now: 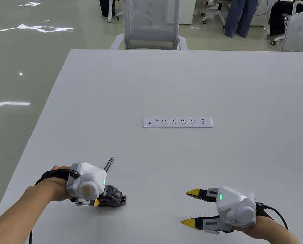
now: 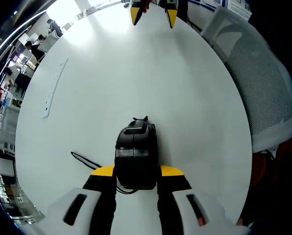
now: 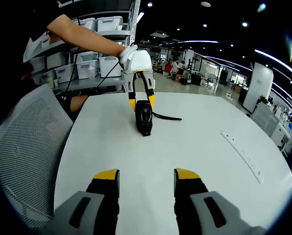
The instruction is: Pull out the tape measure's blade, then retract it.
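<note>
R gripper [image 1: 190,207] jaws open, empty — L gripper [image 2: 137,171] jaws clamped on tape measure [image 2: 135,144], resting on desk [image 1: 192,81].

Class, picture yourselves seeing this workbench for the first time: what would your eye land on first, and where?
First, the black tape measure near the front left of the white table, clamped between the left gripper's yellow-tipped fingers. Next, the right gripper, open and empty at the front right, and the white power strip lying mid-table.
</note>
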The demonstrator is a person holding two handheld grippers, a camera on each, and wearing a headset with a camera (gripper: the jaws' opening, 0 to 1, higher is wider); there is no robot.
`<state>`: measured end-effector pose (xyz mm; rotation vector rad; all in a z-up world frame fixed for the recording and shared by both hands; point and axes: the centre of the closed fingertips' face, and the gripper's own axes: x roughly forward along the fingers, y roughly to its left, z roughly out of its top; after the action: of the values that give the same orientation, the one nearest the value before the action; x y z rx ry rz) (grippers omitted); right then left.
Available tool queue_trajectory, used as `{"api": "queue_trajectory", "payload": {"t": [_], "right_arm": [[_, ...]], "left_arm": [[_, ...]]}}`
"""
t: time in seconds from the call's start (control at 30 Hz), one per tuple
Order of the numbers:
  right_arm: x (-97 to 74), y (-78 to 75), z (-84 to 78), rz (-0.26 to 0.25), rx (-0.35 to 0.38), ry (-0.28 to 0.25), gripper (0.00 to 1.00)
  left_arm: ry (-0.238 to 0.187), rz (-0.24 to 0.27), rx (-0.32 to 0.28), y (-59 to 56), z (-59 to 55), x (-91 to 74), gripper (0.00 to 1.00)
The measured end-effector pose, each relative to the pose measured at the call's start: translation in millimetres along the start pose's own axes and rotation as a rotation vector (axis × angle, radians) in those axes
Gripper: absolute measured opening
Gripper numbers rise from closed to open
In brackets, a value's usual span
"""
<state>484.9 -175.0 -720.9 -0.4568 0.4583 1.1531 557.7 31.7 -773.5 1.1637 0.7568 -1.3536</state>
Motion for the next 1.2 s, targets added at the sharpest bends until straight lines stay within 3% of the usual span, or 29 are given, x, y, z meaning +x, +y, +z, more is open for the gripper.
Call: {"api": "queue_trajectory", "payload": {"t": [0.37,0.8,1.2], "right_arm": [[30.5,-1.5,9.8,0.057,-0.023,-0.003,0.4],[71.9,-5.0,16.9,0.106,-0.021,-0.002,0.37],[112.5,-2.9,25.2,0.154,-0.02,0.005,0.35]], "left_arm": [[-0.01,0.001,-0.029,0.1,-1.0,0.1,0.26],[-0.064,0.001,-0.081,0.7,-2.9,-1.0,0.25],[-0.079,-0.001,-0.086,-1.6,-2.5,-1.6,0.24]]}}
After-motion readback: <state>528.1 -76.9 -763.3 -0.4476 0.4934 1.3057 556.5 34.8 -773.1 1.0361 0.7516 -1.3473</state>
